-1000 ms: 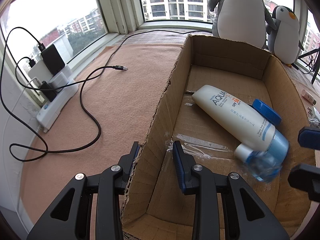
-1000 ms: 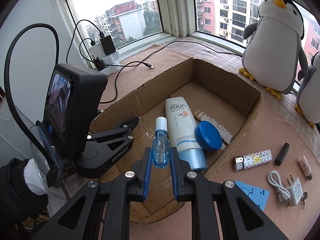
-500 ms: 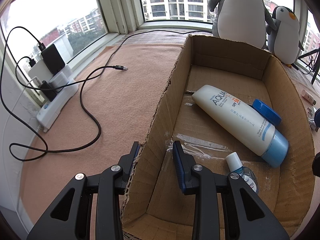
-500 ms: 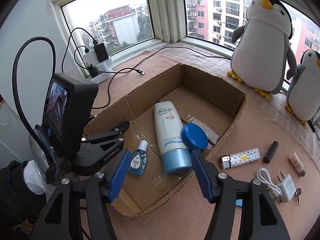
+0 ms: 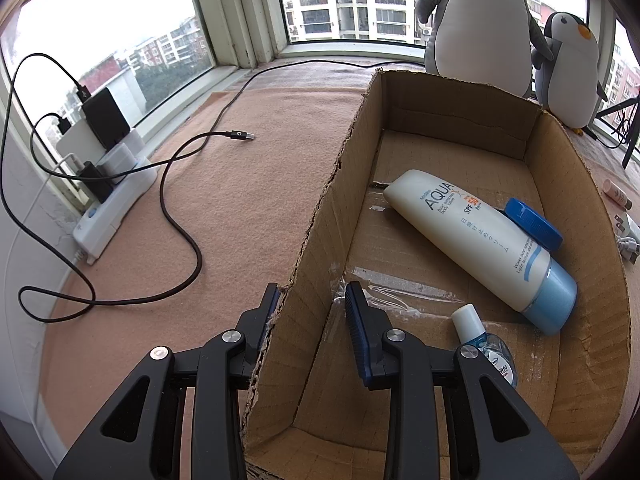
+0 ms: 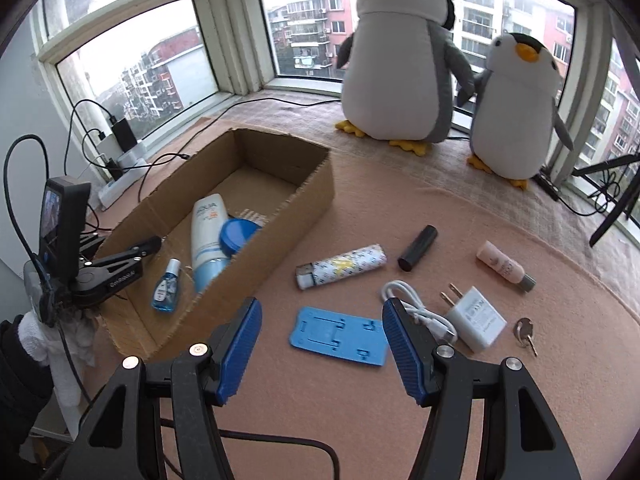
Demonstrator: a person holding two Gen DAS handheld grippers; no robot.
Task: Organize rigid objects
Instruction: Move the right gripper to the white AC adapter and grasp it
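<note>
small bottle [image 5: 486, 350] half hidden behind left jaws.

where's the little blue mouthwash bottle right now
The small clear-blue bottle with a white cap lies inside the brown cardboard box, at its near end, just left of the white sunscreen tube with a pale-blue cap in the right wrist view.

Soft, even daylight comes through the windows [image 6: 312, 36], whose panes look overexposed. Shadows are faint. Both fisheye views bend strongly at dark vignetted edges; the centres are sharp, the rims perhaps slightly blurred.
</note>
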